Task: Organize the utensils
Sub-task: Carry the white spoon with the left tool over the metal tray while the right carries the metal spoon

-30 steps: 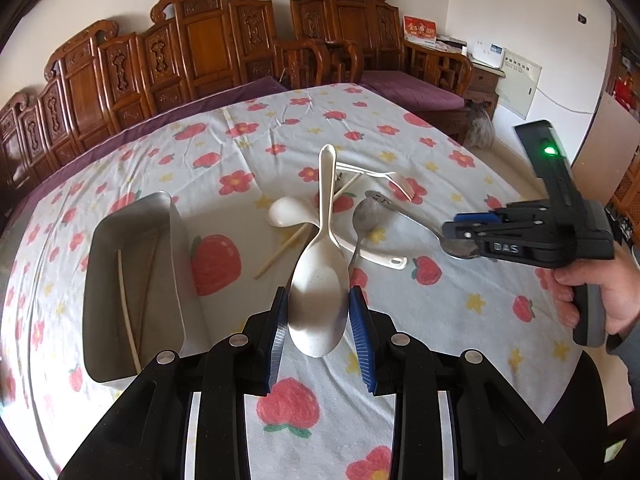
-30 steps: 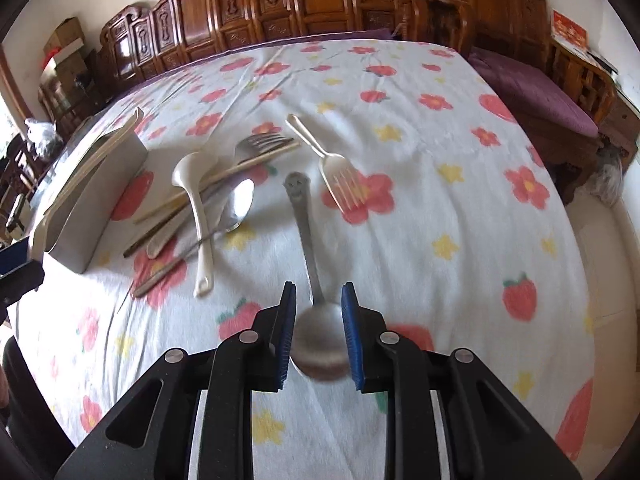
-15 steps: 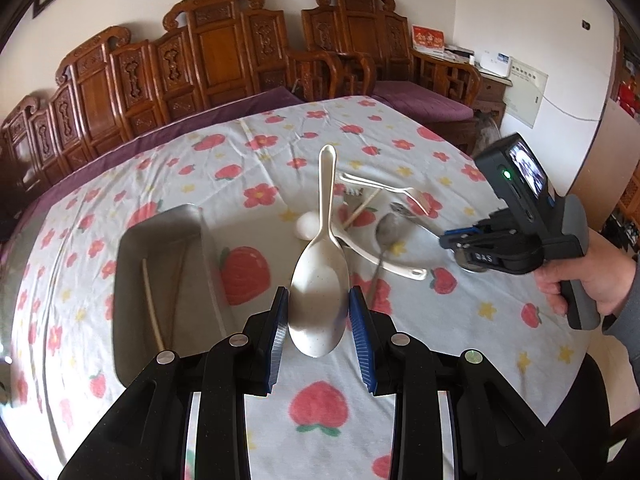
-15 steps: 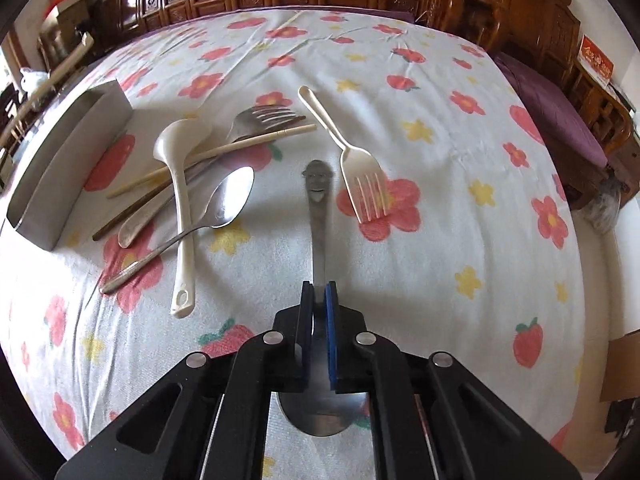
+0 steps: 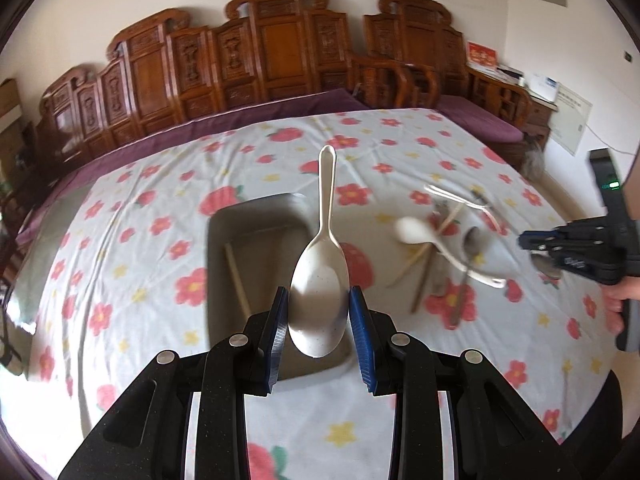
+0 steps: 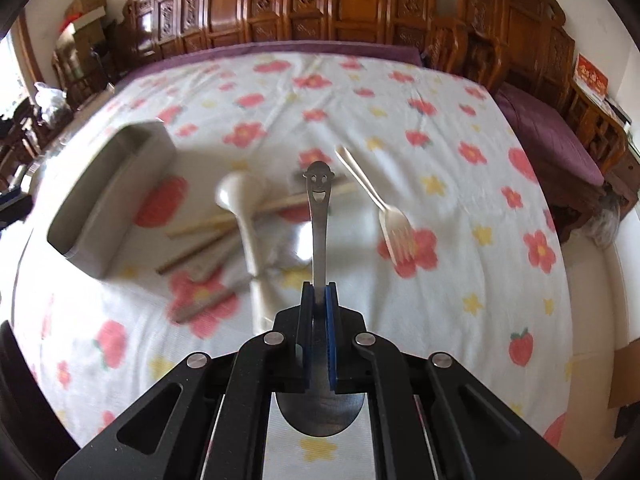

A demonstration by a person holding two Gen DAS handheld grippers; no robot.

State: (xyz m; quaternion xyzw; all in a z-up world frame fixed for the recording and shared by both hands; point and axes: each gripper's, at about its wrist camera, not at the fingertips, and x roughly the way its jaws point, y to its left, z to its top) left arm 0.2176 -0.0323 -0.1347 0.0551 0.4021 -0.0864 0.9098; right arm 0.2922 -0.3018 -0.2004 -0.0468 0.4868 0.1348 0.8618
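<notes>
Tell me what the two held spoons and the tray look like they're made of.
White spoon: probably plastic or melamine, an opaque cream with fine specks and a soft sheen.
Smiley spoon: metal, likely stainless steel, with a brushed grey handle, cut-out face and a reflective bowl.
Tray: looks like metal, dull grey and matte, with thin straight walls; blur leaves this less certain.

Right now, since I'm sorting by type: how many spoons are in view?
4. A large white spoon in the left jaws, a smiley-handled metal spoon in the right jaws, a white soup spoon and a metal spoon in the pile; blur may hide more.
</notes>
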